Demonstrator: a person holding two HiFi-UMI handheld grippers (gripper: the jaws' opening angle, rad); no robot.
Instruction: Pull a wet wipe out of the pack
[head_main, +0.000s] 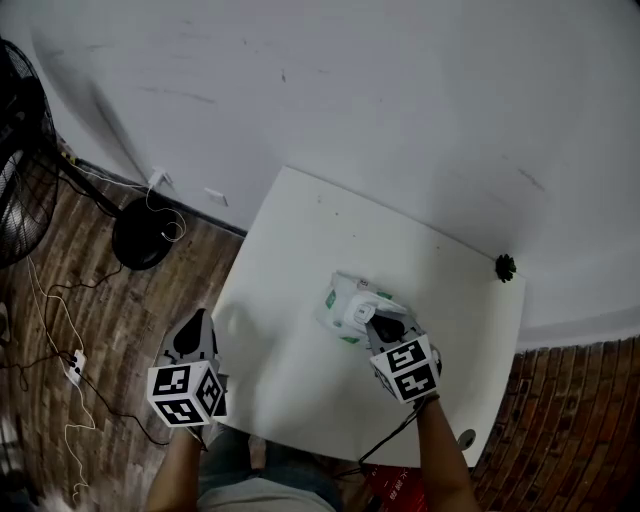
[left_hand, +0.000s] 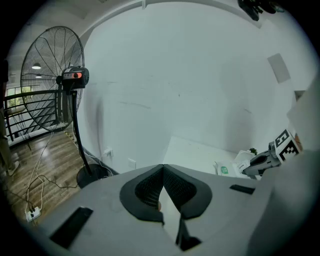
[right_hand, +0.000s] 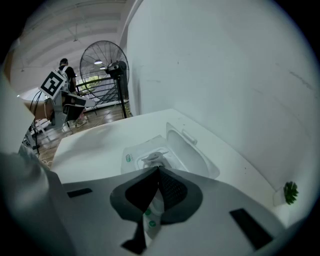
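Note:
A white wet wipe pack (head_main: 338, 298) with green print lies on the white table (head_main: 300, 225), right of its middle. In the right gripper view the pack (right_hand: 134, 156) has its flip lid (right_hand: 187, 150) open, and a tuft of wet wipe (right_hand: 153, 159) pokes from the opening. My right gripper (head_main: 384, 326) sits over the pack, its jaws closed, the tips (right_hand: 158, 170) meeting at the tuft's near edge. My left gripper (head_main: 193, 338) hangs off the table's left edge, shut and empty (left_hand: 163, 167). From the left gripper view the pack (left_hand: 226, 169) shows far right.
A standing fan (head_main: 15, 190) with a round base (head_main: 143, 232) and loose cables stands on the wooden floor to the left. A small green plant (head_main: 505, 267) sits at the table's far right corner. The white wall runs along the table's back.

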